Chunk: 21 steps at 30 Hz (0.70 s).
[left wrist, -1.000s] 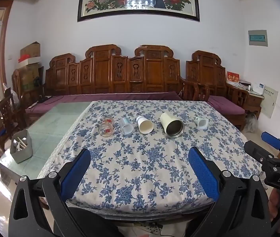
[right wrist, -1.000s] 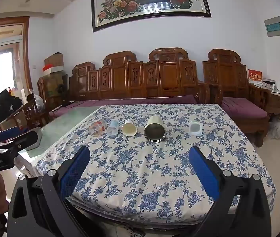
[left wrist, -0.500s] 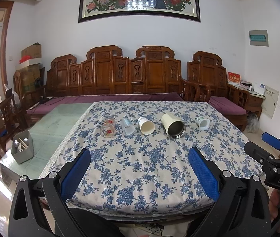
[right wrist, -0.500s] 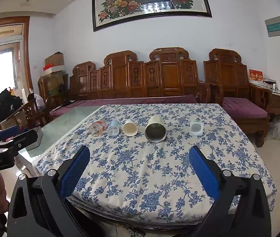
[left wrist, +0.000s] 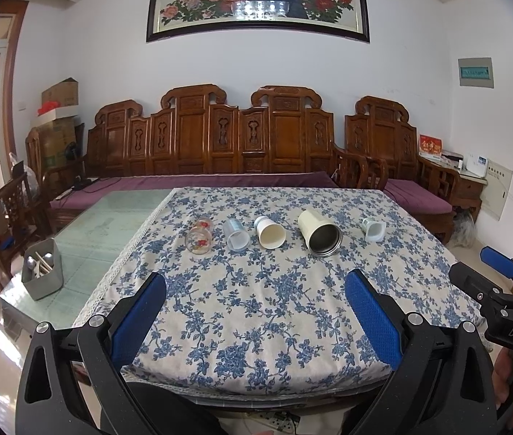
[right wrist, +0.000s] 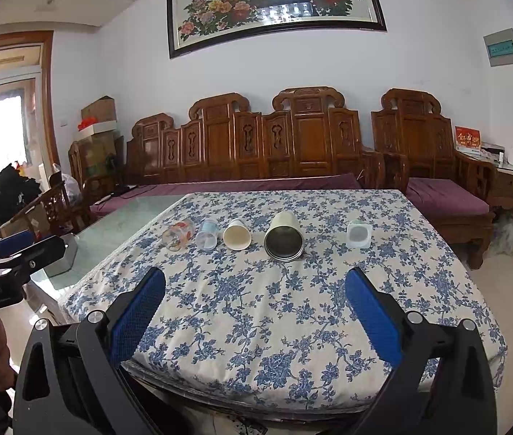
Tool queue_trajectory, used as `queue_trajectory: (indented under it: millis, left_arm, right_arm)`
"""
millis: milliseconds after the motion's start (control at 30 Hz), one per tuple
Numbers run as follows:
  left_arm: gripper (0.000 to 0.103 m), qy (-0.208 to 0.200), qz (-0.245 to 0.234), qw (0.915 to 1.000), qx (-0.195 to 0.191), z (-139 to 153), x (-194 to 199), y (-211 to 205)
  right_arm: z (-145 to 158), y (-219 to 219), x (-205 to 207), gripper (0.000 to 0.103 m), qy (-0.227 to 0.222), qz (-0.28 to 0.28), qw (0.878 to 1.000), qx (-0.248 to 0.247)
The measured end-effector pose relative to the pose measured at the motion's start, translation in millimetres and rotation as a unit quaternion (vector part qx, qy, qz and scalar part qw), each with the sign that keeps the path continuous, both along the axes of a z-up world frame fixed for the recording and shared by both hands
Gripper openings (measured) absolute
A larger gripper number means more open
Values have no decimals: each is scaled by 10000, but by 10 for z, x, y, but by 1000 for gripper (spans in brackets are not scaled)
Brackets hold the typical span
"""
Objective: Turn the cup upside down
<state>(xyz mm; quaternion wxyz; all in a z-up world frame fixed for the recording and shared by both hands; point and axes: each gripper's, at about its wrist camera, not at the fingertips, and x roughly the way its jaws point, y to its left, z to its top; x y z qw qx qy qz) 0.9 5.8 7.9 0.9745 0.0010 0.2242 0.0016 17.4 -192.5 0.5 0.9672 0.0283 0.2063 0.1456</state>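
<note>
Several cups lie on their sides in a row on the floral tablecloth [left wrist: 256,301], mouths toward me: a flower-printed glass [left wrist: 199,240] [right wrist: 177,234], a clear plastic cup [left wrist: 236,235] [right wrist: 207,234], a white paper cup [left wrist: 270,232] [right wrist: 237,238], a cream steel-lined tumbler [left wrist: 320,232] [right wrist: 284,237] and a small white square cup [left wrist: 374,229] [right wrist: 359,233]. My left gripper [left wrist: 256,311] is open and empty above the table's near edge. My right gripper [right wrist: 256,311] is open and empty, also well short of the cups; it also shows at the right of the left wrist view [left wrist: 499,282].
A grey box of utensils [left wrist: 42,272] stands on the bare glass part of the table [left wrist: 111,224] at the left. A carved wooden bench [left wrist: 220,145] with purple cushions runs behind the table. Wooden chairs stand at the far left.
Both grippers have moved slightly forward toward the table; the cups look a little nearer. Nothing was grasped and the cups have not moved.
</note>
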Motion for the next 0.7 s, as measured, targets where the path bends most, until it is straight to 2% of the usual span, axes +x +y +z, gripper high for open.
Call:
queue_trajectory:
  millis: [700]
  left_arm:
    - [95, 1, 10, 10000, 1, -13, -9, -13]
  right_arm:
    - [-7, -19, 6, 100, 13, -2, 10000, 12]
